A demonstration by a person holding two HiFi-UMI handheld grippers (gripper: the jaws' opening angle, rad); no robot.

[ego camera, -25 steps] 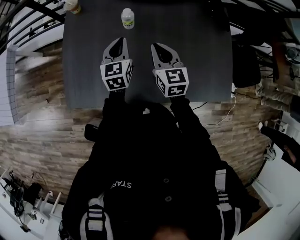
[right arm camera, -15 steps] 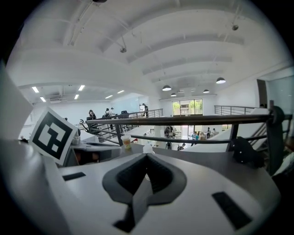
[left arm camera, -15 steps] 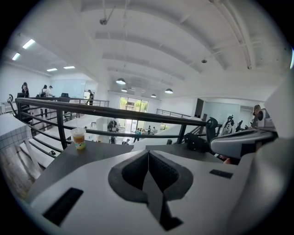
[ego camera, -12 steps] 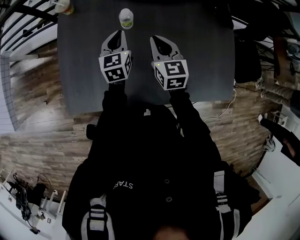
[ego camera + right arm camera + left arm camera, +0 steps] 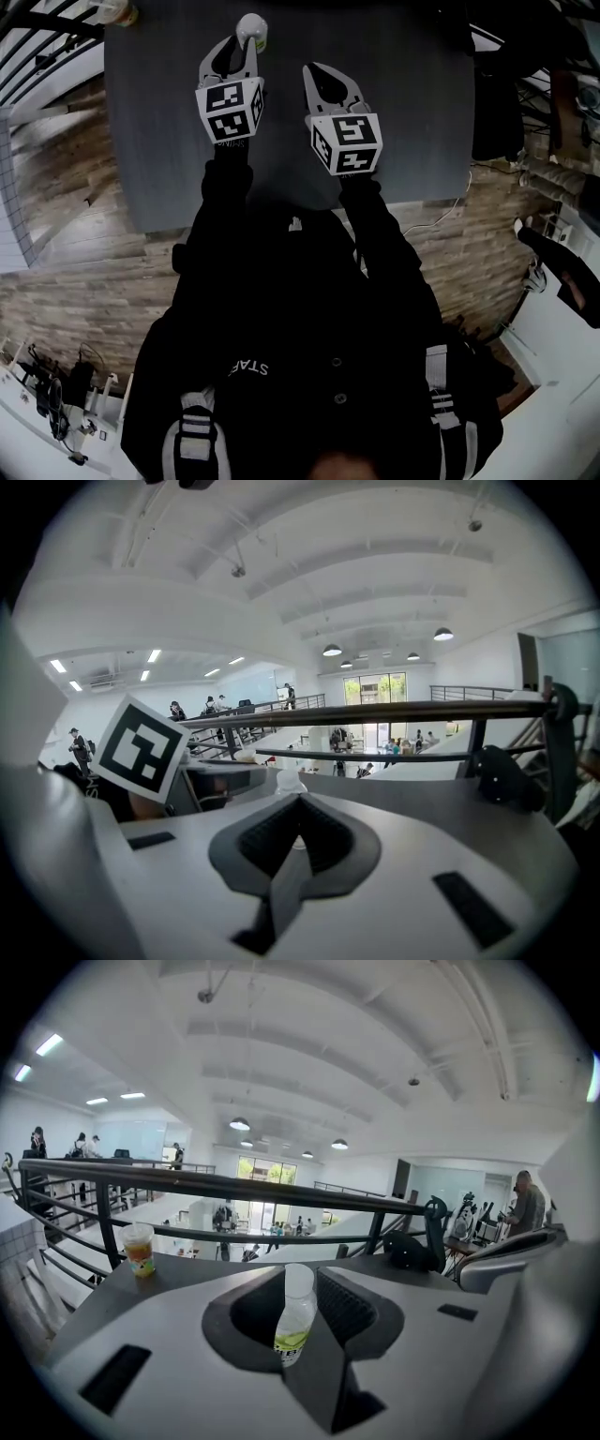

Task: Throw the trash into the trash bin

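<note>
Clear bottle [image 5: 294, 1320], upright, cap uppermost, yellow-green liquid low inside, stands between the left gripper's [image 5: 238, 45] jaws, which have just been opening; right gripper's [image 5: 298, 801] jaws pressed together.

The head view is dim and underexposed. The person's black jacket [image 5: 300, 309] and the grey table [image 5: 403, 112] sink almost to black with little detail, while a white surface [image 5: 562, 366] at the right edge glares. Wide-angle distortion curves the railing [image 5: 47, 37] at the far left.

Both gripper views are bright and evenly lit by round ceiling lamps [image 5: 240, 1124], strip lights [image 5: 49, 1044] on the left and daylight from the far windows [image 5: 267, 1168]. Shadows there are soft. A black vignette rings each of these views, and straight beams bow near the edges. The bottle [image 5: 295, 1307] looks fairly sharp, while the far background is soft.
</note>
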